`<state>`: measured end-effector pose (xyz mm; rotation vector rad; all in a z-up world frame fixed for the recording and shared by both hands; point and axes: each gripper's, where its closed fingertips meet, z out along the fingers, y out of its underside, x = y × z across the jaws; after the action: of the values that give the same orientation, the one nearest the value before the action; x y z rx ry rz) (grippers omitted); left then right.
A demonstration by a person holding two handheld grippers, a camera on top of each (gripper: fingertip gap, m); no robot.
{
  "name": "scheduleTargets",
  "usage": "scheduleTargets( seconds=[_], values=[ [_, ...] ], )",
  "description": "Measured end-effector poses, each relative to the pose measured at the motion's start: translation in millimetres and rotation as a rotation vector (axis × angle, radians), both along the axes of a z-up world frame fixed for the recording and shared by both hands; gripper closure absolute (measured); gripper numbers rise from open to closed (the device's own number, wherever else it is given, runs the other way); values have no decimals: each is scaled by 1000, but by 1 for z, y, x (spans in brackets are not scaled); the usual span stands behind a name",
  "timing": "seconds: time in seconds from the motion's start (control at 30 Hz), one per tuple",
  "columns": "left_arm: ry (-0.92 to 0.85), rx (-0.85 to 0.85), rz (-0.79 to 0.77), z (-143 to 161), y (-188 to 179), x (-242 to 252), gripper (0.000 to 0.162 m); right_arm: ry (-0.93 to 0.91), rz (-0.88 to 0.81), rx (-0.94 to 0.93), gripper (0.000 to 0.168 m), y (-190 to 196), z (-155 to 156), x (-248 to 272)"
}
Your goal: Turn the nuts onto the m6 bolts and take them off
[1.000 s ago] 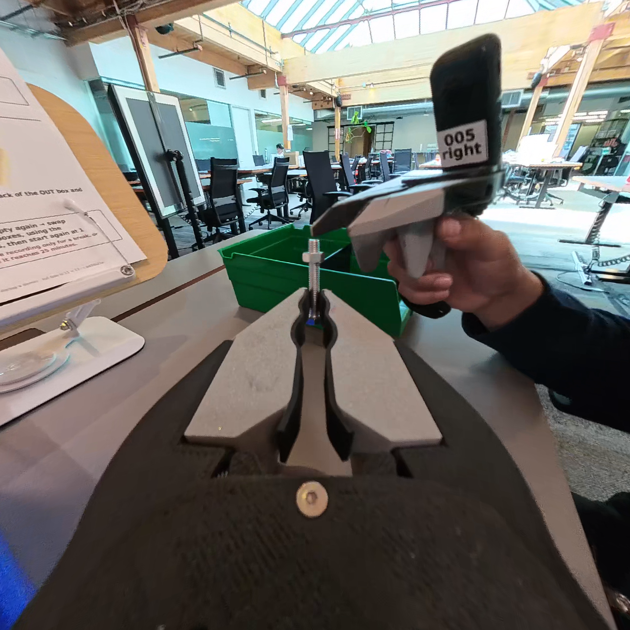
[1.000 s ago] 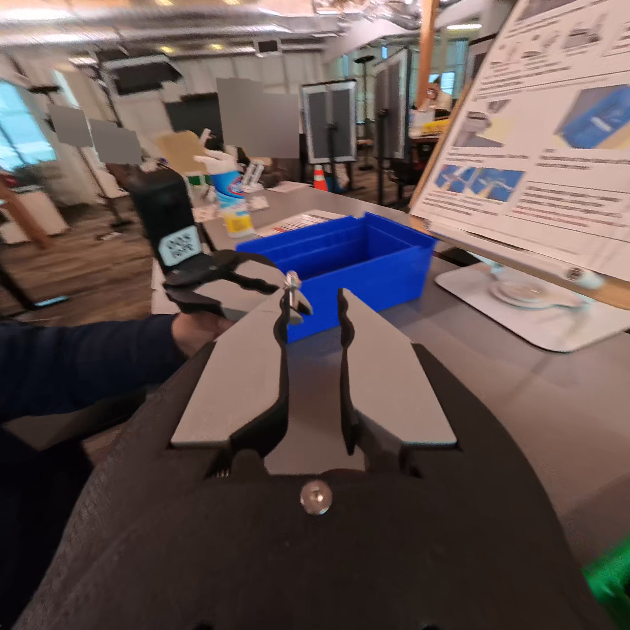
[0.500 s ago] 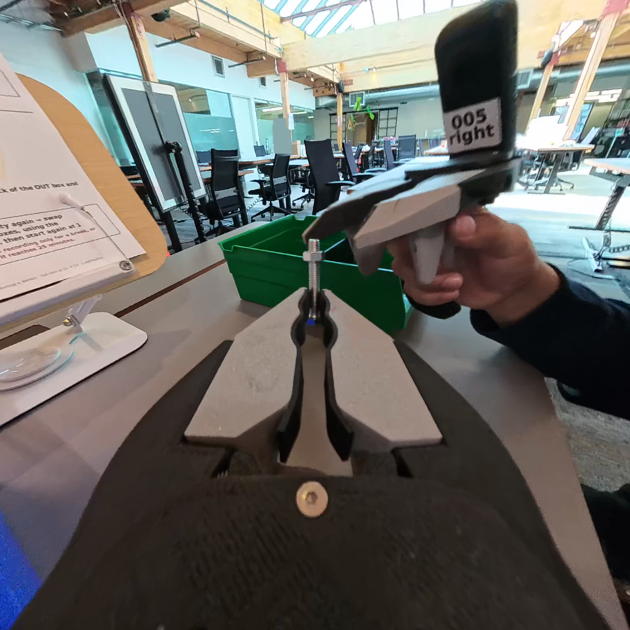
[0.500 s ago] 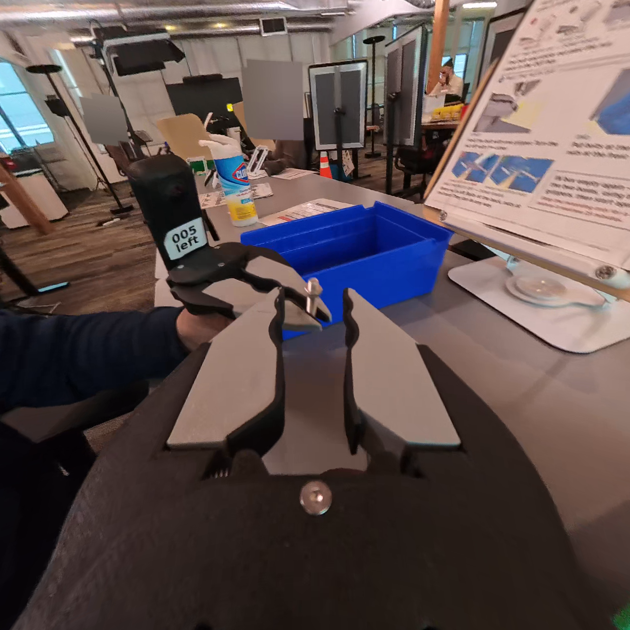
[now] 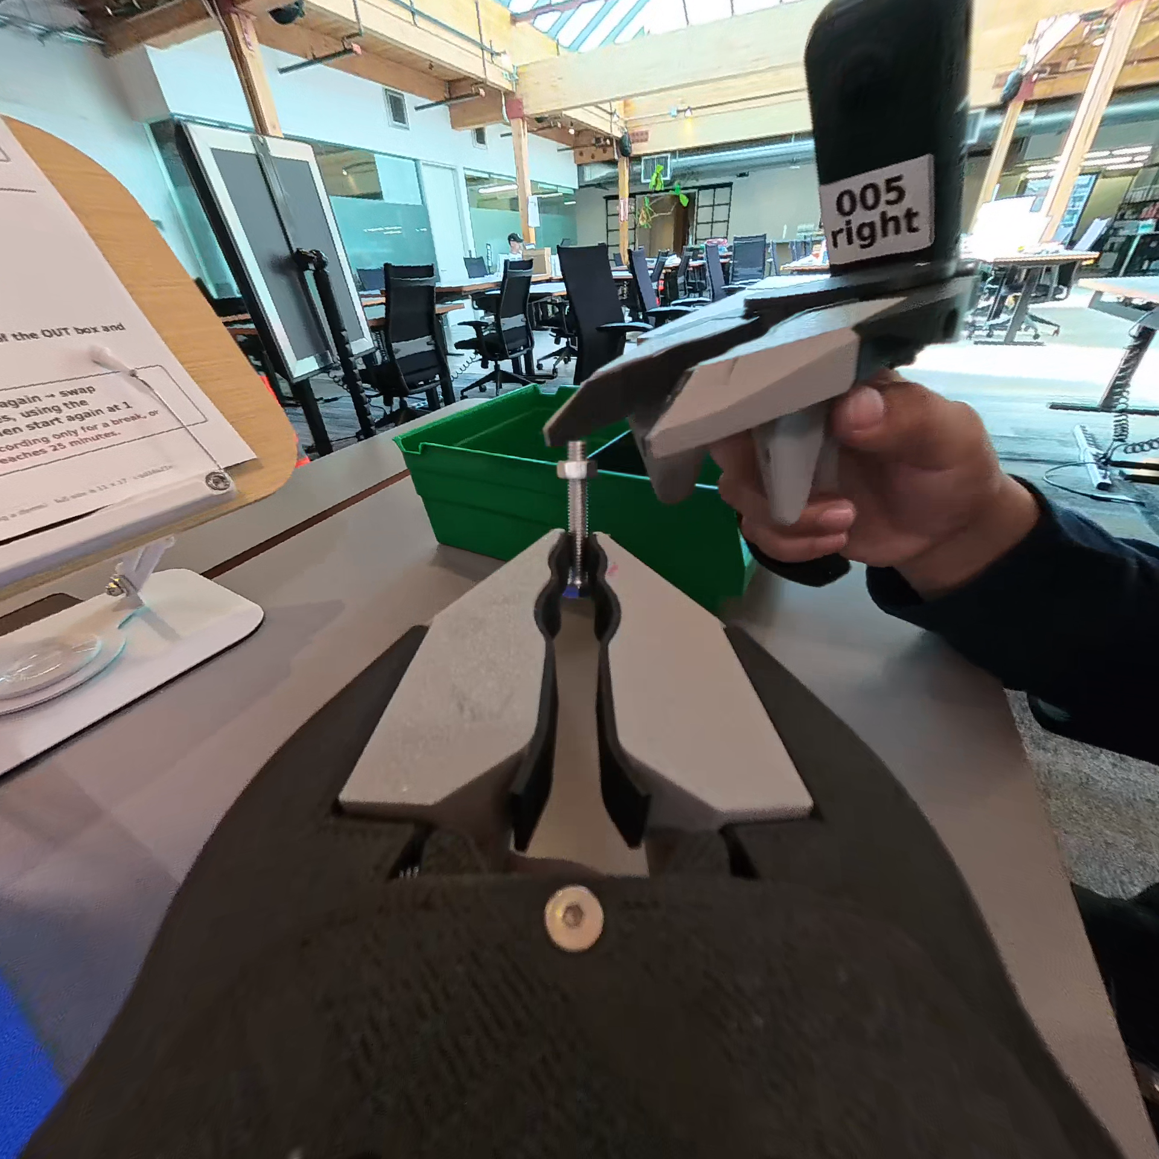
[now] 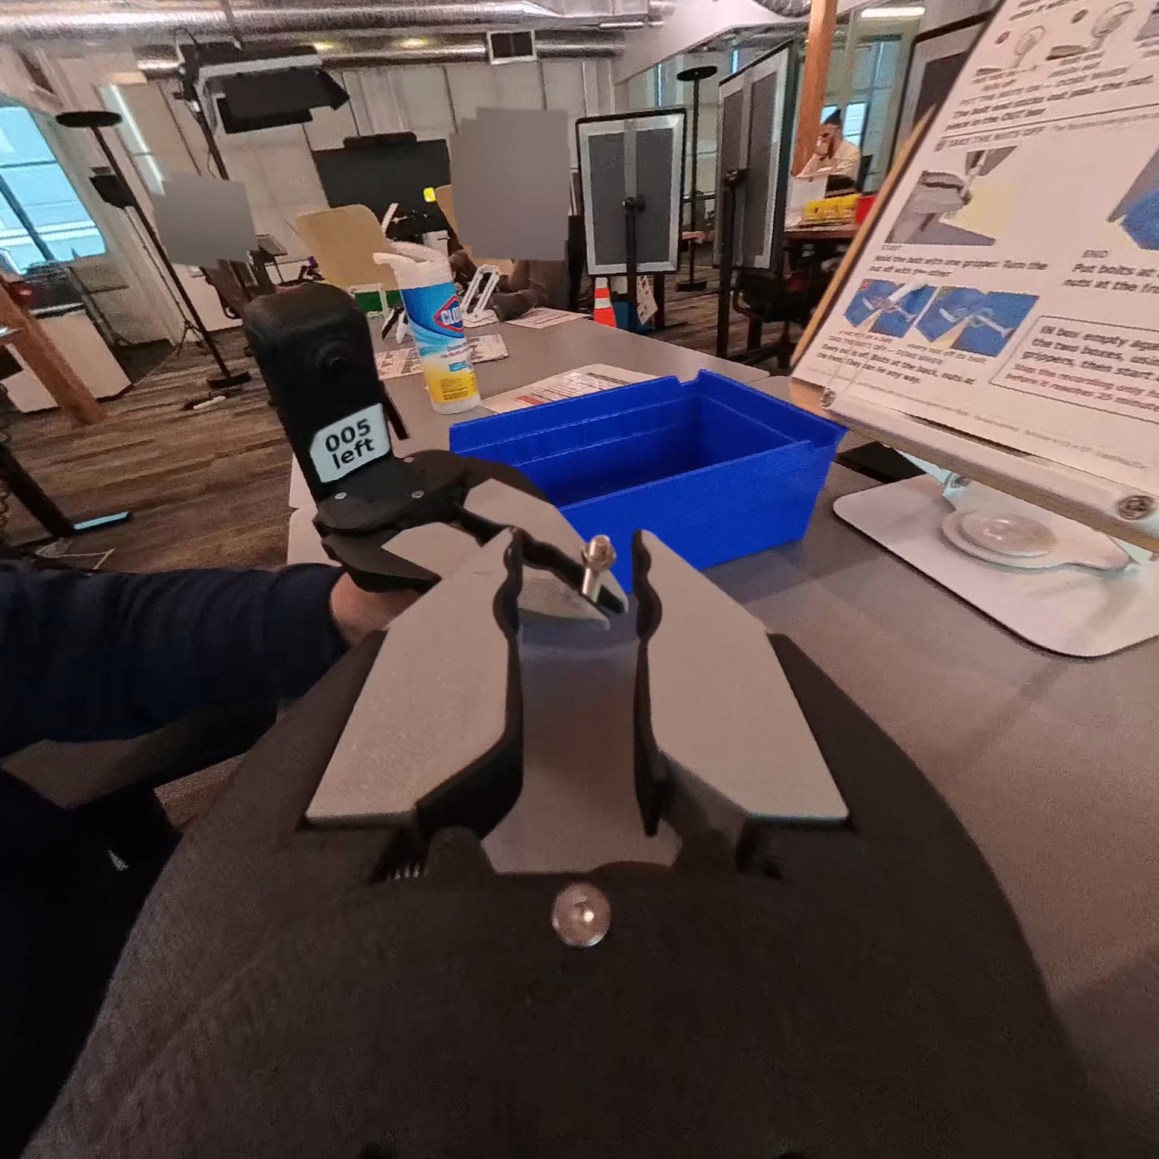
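My left gripper (image 5: 577, 567) is shut on the lower end of a silver M6 bolt (image 5: 576, 511) and holds it upright above the grey table (image 5: 351, 564). A hex nut (image 5: 577, 468) sits near the top of the thread. My right gripper (image 6: 578, 567) is open and empty. The bolt (image 6: 591, 574) and its nut (image 6: 597, 550) stand between its two fingertips without touching them. In the left wrist view the right gripper (image 5: 605, 448) comes in from the right at the height of the bolt's top, held by a hand (image 5: 890, 476). The bolt's head is hidden between the left fingers.
A green bin (image 5: 502, 502) stands just behind the bolt. A blue bin (image 6: 690, 508) stands on the table's other side. An instruction board on a white stand (image 5: 113, 351) is at the left, also in the right wrist view (image 6: 1016, 263). A wipes bottle (image 6: 439, 342) stands farther back. Only a small space, under 4 cm, lies between the two pairs of fingers.
My right gripper has moved in toward the bolt, still open, so the nut now lies between its fingertips. My left gripper has kept the bolt upright and nearly still.
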<state>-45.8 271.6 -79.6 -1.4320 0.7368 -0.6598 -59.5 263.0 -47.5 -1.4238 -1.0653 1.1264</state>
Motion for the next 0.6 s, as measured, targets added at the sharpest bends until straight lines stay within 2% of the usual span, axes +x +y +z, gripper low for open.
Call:
scheduleTargets(
  seconds=[0.03, 0.1, 0.13, 0.2, 0.27, 0.37, 0.5, 0.6],
  values=[
    [8, 0, -2, -2, 0, 2, 160, -7, 8, -4, 137, -2, -2, -3],
    [8, 8, 6, -1, -1, 2, 160, -58, -69, -19, 150, 13, -13, -1],
    [18, 5, 22, -2, 1, 0, 160, -75, -107, -35, 136, 22, -18, 2],
    [5, -4, 27, -2, 3, -3, 160, -83, -102, -111, 132, 29, -23, 8],
    [-32, -7, 22, 3, 3, -6, 160, -64, -104, -113, 145, 32, -23, 11],
    [-29, -7, 25, 4, 3, -7, 160, -25, -46, -83, 144, 19, -14, 5],
    [10, 4, 19, -3, 2, 0, 160, 25, 23, -133, 144, 7, -14, -5],
    [29, 1, 4, -7, 0, 5, 160, 31, 44, -201, 162, 10, -20, -6]
  ],
)
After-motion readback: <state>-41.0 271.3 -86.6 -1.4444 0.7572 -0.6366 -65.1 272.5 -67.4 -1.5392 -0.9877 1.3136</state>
